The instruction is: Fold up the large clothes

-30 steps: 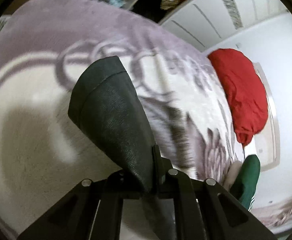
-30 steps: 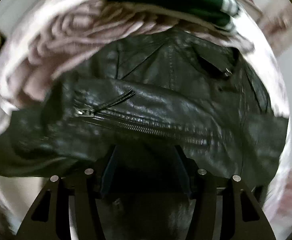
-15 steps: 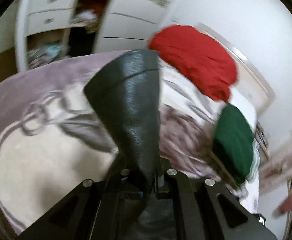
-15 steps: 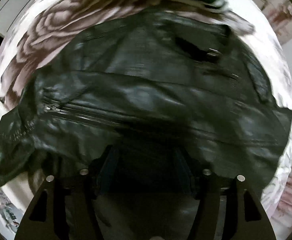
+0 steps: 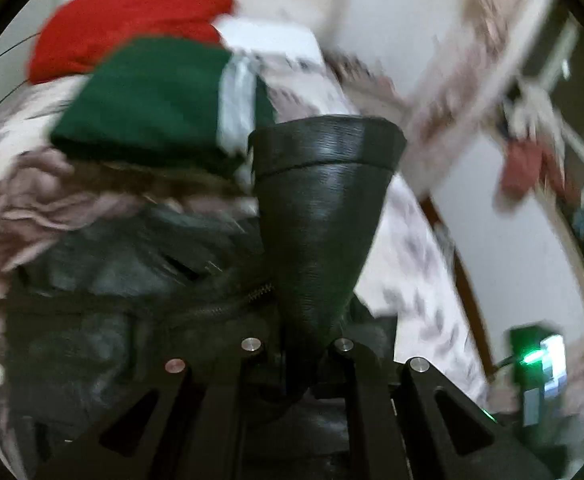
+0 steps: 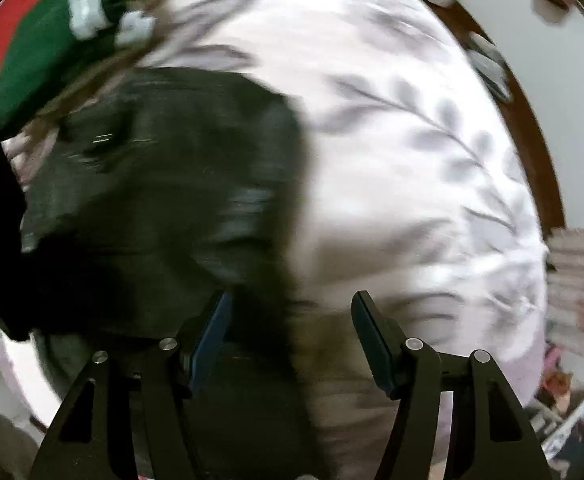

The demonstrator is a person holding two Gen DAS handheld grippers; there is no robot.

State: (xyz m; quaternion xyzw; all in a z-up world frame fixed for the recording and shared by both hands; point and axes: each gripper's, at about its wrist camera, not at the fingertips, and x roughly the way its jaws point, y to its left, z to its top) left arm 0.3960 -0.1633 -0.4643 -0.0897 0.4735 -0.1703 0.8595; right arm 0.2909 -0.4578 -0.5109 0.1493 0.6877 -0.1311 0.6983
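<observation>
A black leather jacket (image 5: 132, 280) lies on the bed. My left gripper (image 5: 312, 354) is shut on the jacket's sleeve (image 5: 324, 200), whose cuff stands up over the jacket body. In the right wrist view the jacket (image 6: 164, 192) lies blurred on the floral bedspread (image 6: 392, 160). My right gripper (image 6: 292, 344) is open, with its fingers (image 6: 372, 336) wide apart at the jacket's right edge and nothing between them.
A folded green garment (image 5: 152, 96) with a white stripe and a red garment (image 5: 124, 20) lie on the bed beyond the jacket. A white wall, a curtain and a wooden bed frame (image 6: 532, 140) are to the right. Both views are motion-blurred.
My left gripper has swung right with the sleeve, from over the bare bedspread to over the jacket. My right gripper has shifted right, off the jacket's middle to its edge.
</observation>
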